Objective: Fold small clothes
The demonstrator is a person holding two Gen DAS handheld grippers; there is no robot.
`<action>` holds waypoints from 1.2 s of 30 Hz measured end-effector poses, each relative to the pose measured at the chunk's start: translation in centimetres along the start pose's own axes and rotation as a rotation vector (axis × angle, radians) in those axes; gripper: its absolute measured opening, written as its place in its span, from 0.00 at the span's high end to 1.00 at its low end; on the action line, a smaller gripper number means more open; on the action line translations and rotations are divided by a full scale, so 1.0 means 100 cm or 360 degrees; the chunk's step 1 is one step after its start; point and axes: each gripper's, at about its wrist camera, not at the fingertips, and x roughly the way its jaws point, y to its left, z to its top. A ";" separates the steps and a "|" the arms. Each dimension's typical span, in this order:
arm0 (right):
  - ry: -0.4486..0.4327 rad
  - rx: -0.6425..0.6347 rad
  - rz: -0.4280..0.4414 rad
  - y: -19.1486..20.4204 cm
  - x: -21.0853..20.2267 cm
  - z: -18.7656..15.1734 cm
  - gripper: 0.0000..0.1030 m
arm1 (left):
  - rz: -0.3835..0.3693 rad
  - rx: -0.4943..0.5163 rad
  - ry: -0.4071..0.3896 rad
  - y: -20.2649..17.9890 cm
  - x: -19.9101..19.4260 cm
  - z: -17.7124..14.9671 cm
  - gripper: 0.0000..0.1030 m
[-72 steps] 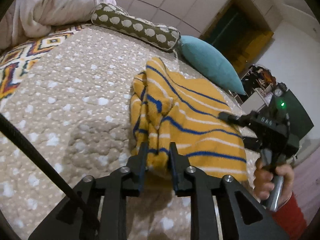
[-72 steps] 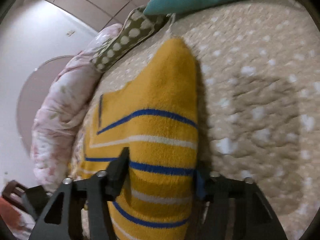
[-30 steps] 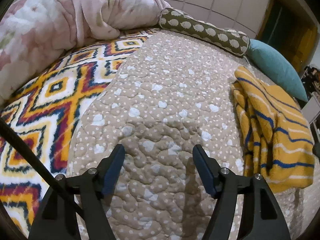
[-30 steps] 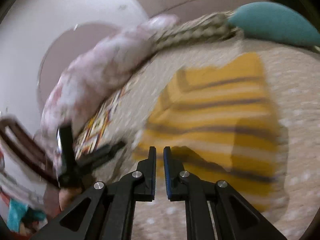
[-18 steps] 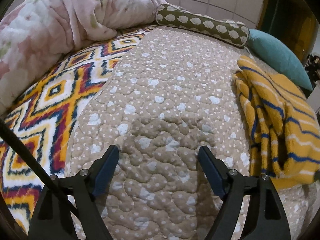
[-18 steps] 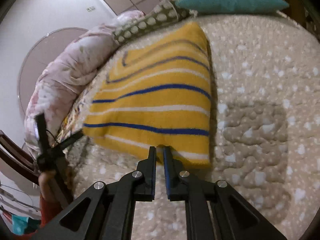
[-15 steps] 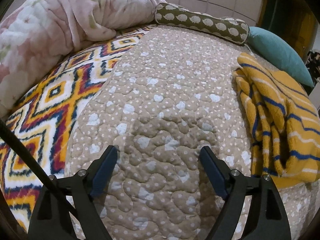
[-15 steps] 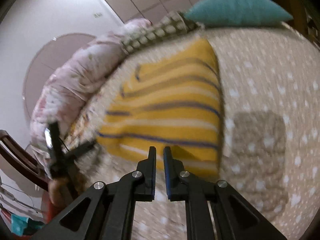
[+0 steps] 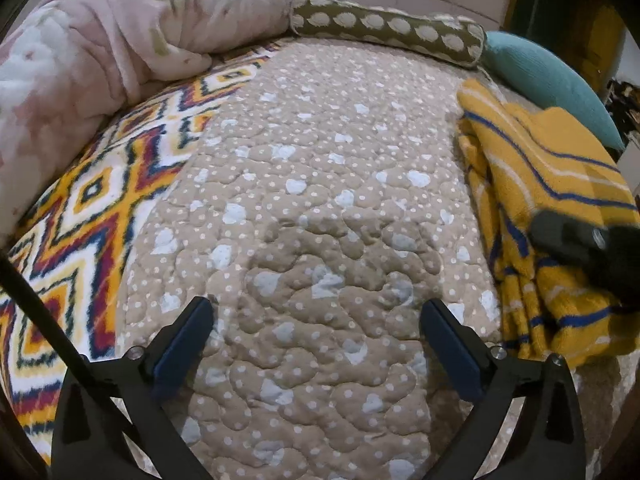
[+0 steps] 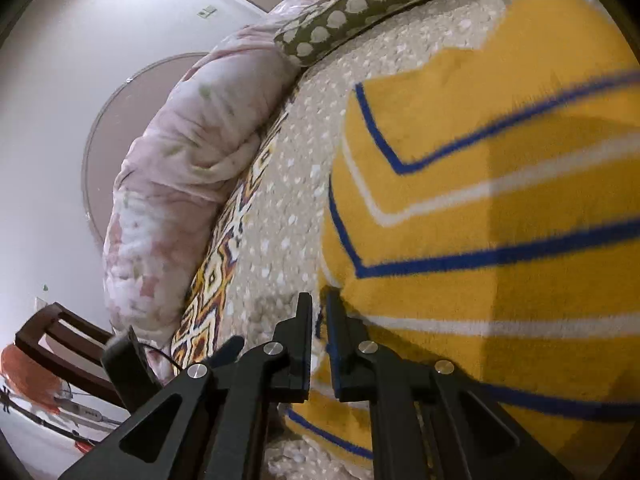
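A yellow garment [image 9: 536, 184] with blue and white stripes lies folded on the beige dotted quilt [image 9: 320, 200], at the right of the left wrist view. My left gripper [image 9: 316, 312] hovers over bare quilt to the garment's left, its jaws still opening, with nothing between them. In the right wrist view the garment [image 10: 500, 220] fills the right side. My right gripper [image 10: 319, 304] is shut, its tips at the garment's near left edge. Whether any cloth is pinched I cannot tell. It also shows as a dark blur [image 9: 580, 240] over the garment.
A pink floral duvet [image 9: 100, 40] is bunched at the far left beside a zigzag-patterned blanket [image 9: 80, 208]. An olive bolster [image 9: 384, 28] and a teal pillow [image 9: 548, 80] line the far edge. A wooden chair [image 10: 52, 336] stands off the bed.
The left jaws have spread wider over the same patch of quilt. The right gripper has swung down and in to the garment's left edge, staying shut, and now shows in the left wrist view.
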 end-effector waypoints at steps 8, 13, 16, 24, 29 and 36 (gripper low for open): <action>0.0075 -0.0209 -0.0182 0.008 -0.047 -0.068 0.91 | 0.0016 0.0017 0.0008 -0.003 0.001 0.001 0.00; -0.0116 -0.0171 -0.0403 -0.007 -0.124 -0.110 0.85 | 0.0117 -0.0035 -0.0189 -0.003 -0.027 -0.009 0.00; -0.0300 -0.0170 -0.0616 -0.014 -0.180 -0.129 0.79 | 0.0191 -0.0131 -0.0407 -0.010 -0.077 -0.030 0.00; -0.0702 -0.0264 -0.0959 0.003 -0.252 -0.145 0.44 | 0.0122 0.0037 -0.0614 -0.064 -0.197 -0.089 0.00; -0.0690 -0.0262 -0.1104 0.008 -0.250 -0.166 0.40 | 0.0053 0.0071 -0.0522 -0.091 -0.224 -0.115 0.00; -0.0603 -0.0305 -0.1238 0.008 -0.234 -0.197 0.38 | 0.0140 0.0139 -0.0394 -0.113 -0.215 -0.132 0.00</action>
